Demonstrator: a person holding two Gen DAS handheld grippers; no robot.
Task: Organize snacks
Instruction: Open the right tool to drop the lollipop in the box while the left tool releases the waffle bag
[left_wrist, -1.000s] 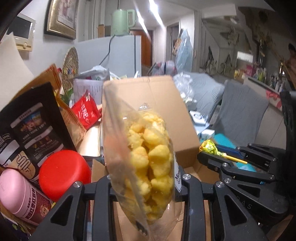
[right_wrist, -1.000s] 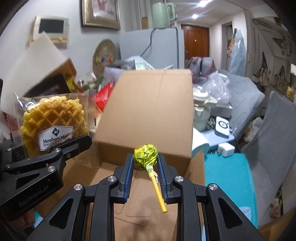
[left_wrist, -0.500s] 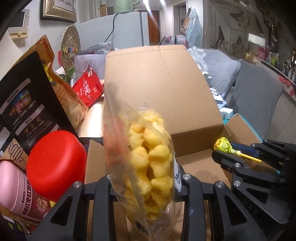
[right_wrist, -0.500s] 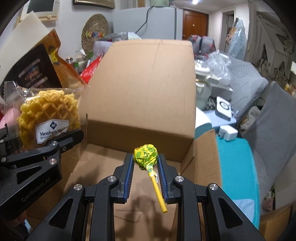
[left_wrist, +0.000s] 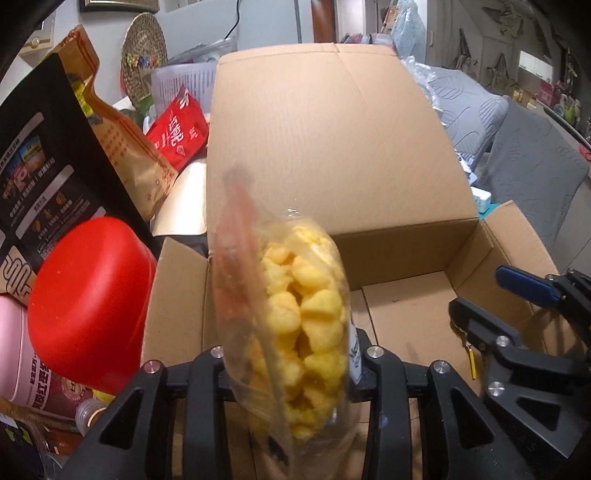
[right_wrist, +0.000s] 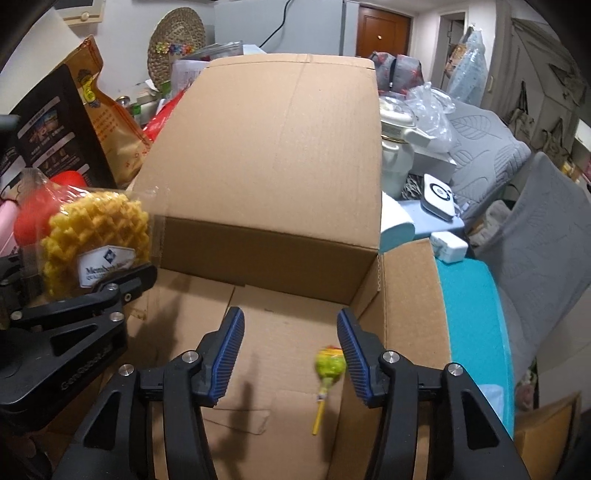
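As right gripper (right_wrist: 291, 356) jaws open, lollipop (right_wrist: 330, 365) loose

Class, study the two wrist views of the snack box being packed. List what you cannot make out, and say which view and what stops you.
- Lollipop: right wrist view, blurred; whether it touches the cardboard box floor is unclear.
- Waffle packet label: left wrist view shows it edge-on; right wrist view has the left gripper covering the lower print.
- Pink bottle: left wrist view, cut by the edge, behind the red lid.
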